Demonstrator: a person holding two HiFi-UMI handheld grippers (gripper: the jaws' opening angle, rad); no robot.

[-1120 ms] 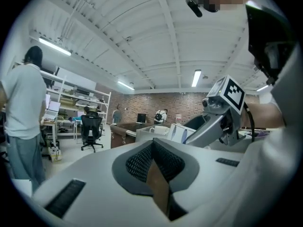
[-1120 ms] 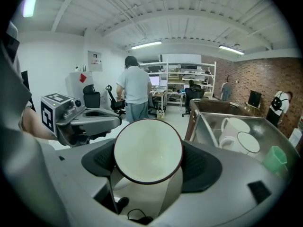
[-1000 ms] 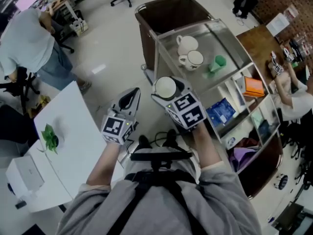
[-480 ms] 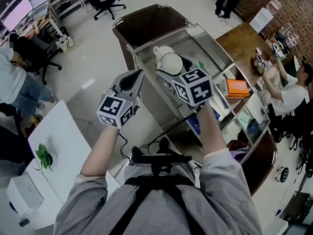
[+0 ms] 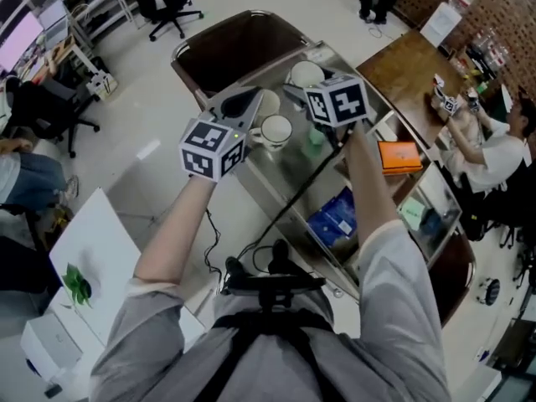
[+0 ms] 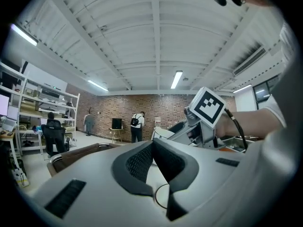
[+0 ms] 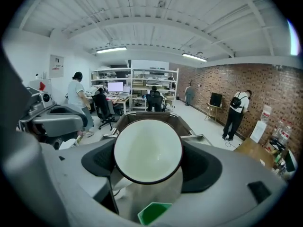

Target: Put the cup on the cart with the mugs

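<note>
- On the cart [image 5: 278, 164], whose steel top shelf lies ahead, stands a white mug [image 5: 275, 130]. A second mug [image 5: 268, 103] shows partly behind the left gripper, and a green item [image 5: 314, 138] sits just right of the first.
- At the cart's far end is a brown bin [image 5: 230, 47]. Its lower shelves, to the right, hold an orange box [image 5: 399, 153] and a blue pack [image 5: 335, 216].
- Near left stands a white table [image 5: 105, 245] with a small green sprig [image 5: 77, 285] on it. Far right is a wooden table [image 5: 410, 57], with a seated person [image 5: 494, 153] near it.
- A black cable [image 5: 293, 193] runs from the right gripper across the shelf towards the body.
- Right gripper [image 7: 149, 163]: its fingers are spread wide and clamp the white cup [image 7: 147, 148], whose mouth faces the camera. The cup is held above the top shelf, beyond the mugs.
- Left gripper [image 6: 152, 144]: its fingers are pressed together with nothing between them. It is raised over the shelf's left edge, beside the mugs.
</note>
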